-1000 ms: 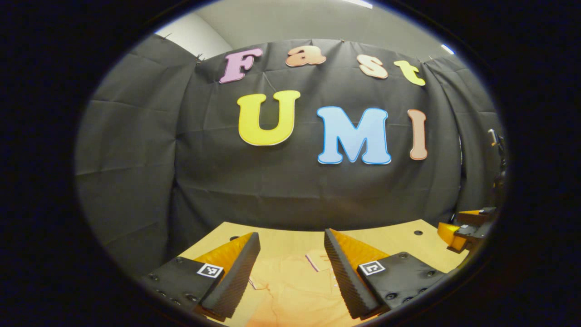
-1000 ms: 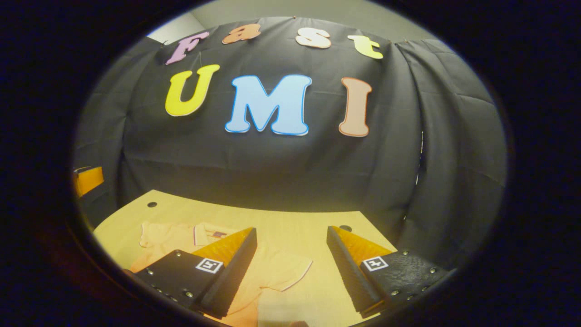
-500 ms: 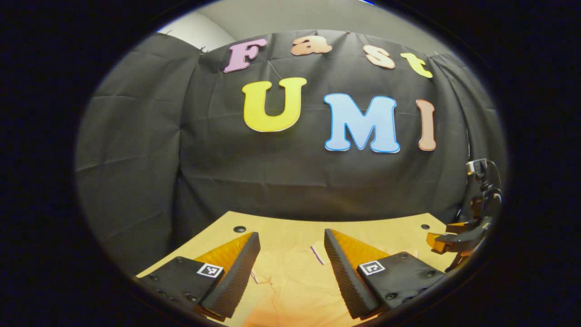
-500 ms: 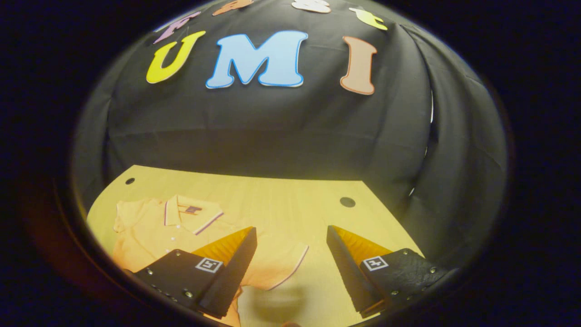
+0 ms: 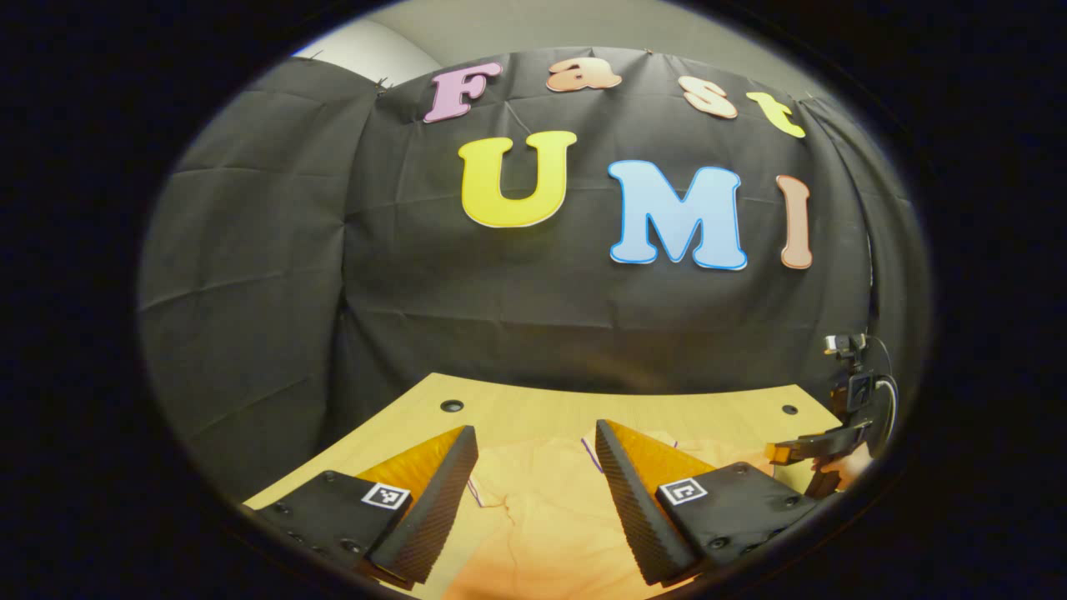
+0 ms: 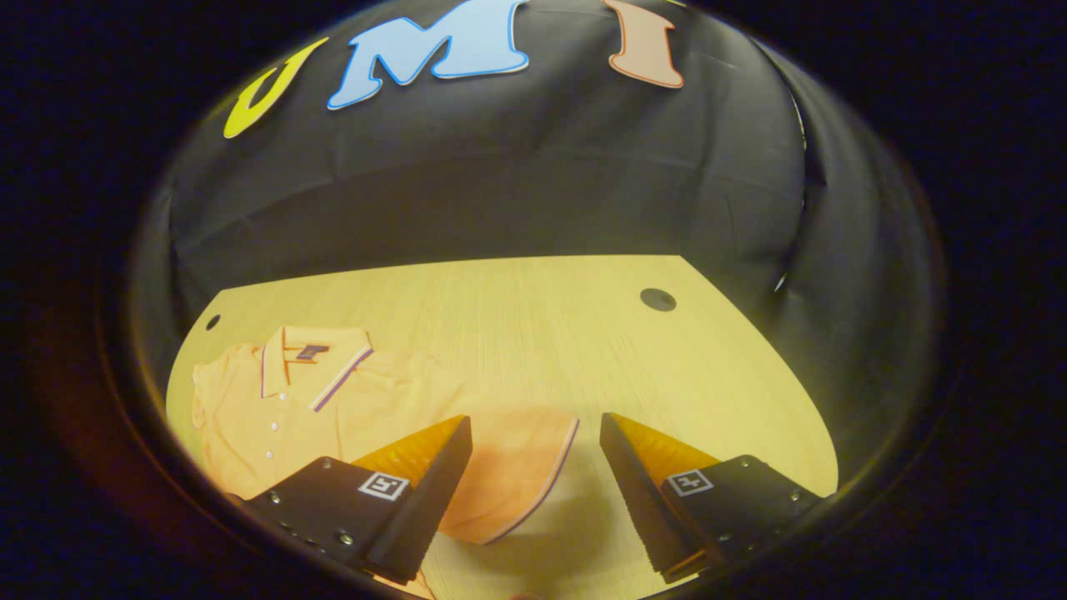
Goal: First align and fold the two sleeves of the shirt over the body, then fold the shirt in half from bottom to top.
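Orange short-sleeved polo shirt [image 6: 333, 408] lying flat on pale wooden table [image 6: 533, 333], sleeves unfolded. Right gripper [image 6: 533, 433] spread wide, empty, above right sleeve cuff [image 6: 525, 475]; left gripper [image 5: 533, 450] likewise agape over body. Advice: pinch cuff edge squarely before folding inward.

Each claw is showing two wedge-shaped fingers with ridged inner faces, mounted on dark plates that are carrying small screws and a square black-and-white marker: left claw [image 5: 528, 467], right claw [image 6: 535, 457].
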Demonstrator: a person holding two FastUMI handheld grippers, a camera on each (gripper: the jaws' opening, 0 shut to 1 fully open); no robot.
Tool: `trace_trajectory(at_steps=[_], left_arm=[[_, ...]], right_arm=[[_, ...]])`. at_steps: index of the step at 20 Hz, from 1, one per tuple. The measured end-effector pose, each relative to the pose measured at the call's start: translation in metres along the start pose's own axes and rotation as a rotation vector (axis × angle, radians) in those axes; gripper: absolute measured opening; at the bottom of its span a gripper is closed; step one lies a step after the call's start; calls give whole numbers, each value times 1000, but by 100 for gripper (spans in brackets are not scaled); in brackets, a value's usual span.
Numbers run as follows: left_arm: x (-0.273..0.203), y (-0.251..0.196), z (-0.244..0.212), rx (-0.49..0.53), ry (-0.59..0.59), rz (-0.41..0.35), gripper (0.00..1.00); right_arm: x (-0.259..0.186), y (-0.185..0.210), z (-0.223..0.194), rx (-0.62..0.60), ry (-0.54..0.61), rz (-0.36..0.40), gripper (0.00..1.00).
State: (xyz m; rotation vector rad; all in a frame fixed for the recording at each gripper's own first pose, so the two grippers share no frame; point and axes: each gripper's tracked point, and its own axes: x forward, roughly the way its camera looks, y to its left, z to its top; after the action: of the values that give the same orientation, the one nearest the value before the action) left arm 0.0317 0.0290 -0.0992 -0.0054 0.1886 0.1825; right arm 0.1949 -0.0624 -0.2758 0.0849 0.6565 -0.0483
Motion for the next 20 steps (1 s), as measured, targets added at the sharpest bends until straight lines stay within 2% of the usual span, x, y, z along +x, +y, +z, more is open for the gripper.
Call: trace_trajectory(at_steps=[7,9,12,13,17,18,19,20], left_arm=[[-10,4,-3,19,6,17,94],[-11,6,-4,25,10,21,94],[-15,8,-5,31,8,25,94],[-16,8,-5,30,6,25,94],[-20,6,-4,29,3,23,94],[-21,7,-4,31,1,25,94],[-22,6,-4,30,0,25,94],[-25,8,-5,30,-1,26,94]], right_arm=[[33,-6,-27,0,97,-14,96],[34,-3,-33,14,121,3,96],[38,0,-33,43,124,14,81],[37,-1,-33,43,124,13,80],[38,-2,-32,65,132,15,47],[39,-2,-32,62,128,17,32],[37,-2,-32,72,135,15,32],[38,0,-30,79,130,11,8]])
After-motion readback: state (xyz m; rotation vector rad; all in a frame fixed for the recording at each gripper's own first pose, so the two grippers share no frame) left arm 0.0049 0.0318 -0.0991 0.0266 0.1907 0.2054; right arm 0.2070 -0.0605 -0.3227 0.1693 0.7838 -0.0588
